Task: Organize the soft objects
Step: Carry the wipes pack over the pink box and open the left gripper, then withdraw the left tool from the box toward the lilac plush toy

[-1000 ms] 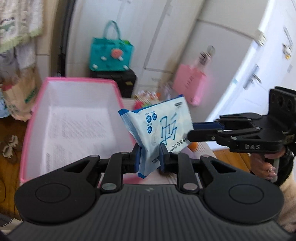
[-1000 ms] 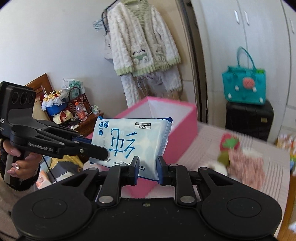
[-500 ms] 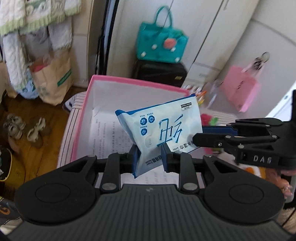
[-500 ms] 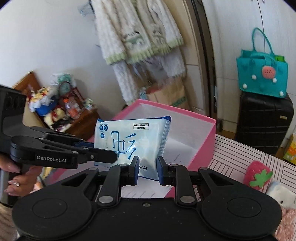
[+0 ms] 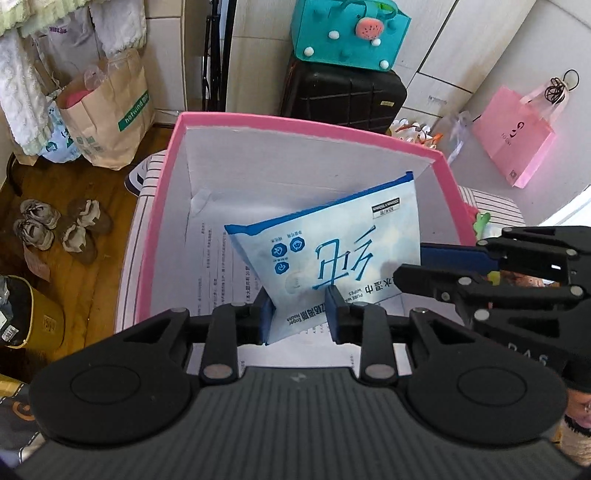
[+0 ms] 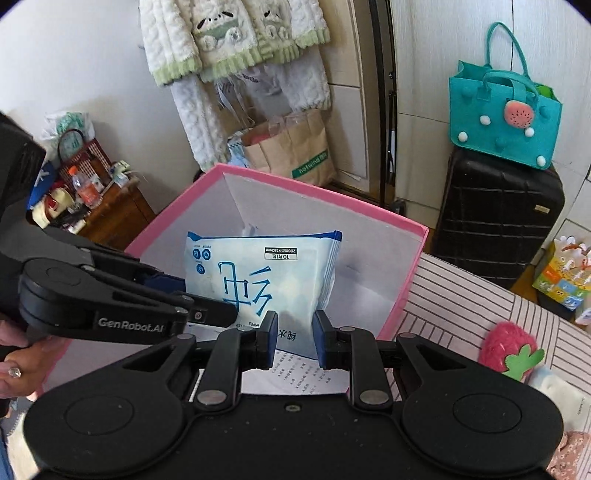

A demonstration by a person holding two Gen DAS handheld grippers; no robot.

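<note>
A light-blue pack of wet wipes [image 5: 332,251] hangs upright inside the pink box [image 5: 295,123], just above a printed sheet on its floor. My left gripper [image 5: 299,317] has the pack's lower corner between its blue pads. Its jaws are opening, though both pads still touch the pack. From the right, my right gripper [image 5: 406,273] reaches the pack's other side. In the right wrist view, that right gripper [image 6: 295,332] is shut on the bottom edge of the pack [image 6: 266,273]. There the left gripper [image 6: 207,310] comes in from the left, over the box [image 6: 314,192].
A strawberry plush [image 6: 509,347] and other soft things lie on the striped cloth [image 6: 461,302] right of the box. Behind stand a black suitcase [image 5: 343,96] with a teal bag [image 5: 347,29], a pink bag [image 5: 513,136] and a paper bag [image 5: 107,110]. Shoes [image 5: 59,229] are on the floor.
Both grippers have carried the pack over the pink box and down into it, tilting further downward. The gap between the left pads has widened a little.
</note>
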